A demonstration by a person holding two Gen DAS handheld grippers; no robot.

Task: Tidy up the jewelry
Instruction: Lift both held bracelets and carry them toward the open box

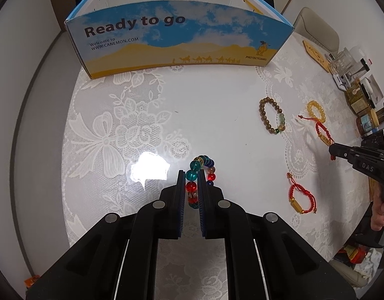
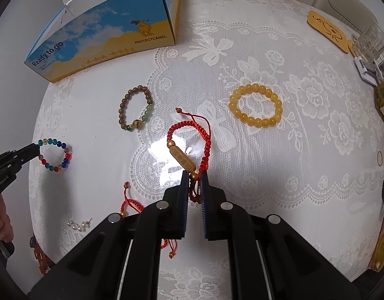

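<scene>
White lace-covered counter point(image 2: 279, 165). Blue-and-yellow open cardboard box point(image 1: 176, 42) at far side. Left claw point(image 1: 192, 177) clamped on multicoloured glass-bead bracelet point(image 1: 200, 172), bare cloth between it and box. Right claw point(image 2: 195, 177) clamped on red braided cord bracelet point(image 2: 189, 145). Brown wooden-bead bracelet point(image 2: 136, 108) lies between them; yellow bead bracelet point(image 2: 255, 105) far right.

My left gripper point(image 1: 191, 182) sits low over the table point(image 1: 217, 105), on the near side of the printed box point(image 1: 176, 40), its fingers drawn in on the multicolored bead bracelet point(image 1: 200, 175). My right gripper point(image 2: 195, 185) is to the right of that box and nearer me, fingers pinched on the red cord bracelet point(image 2: 189, 147). My hand point(image 1: 380, 210) grips the right handle; my other hand point(image 2: 0, 222) grips the left handle
</scene>
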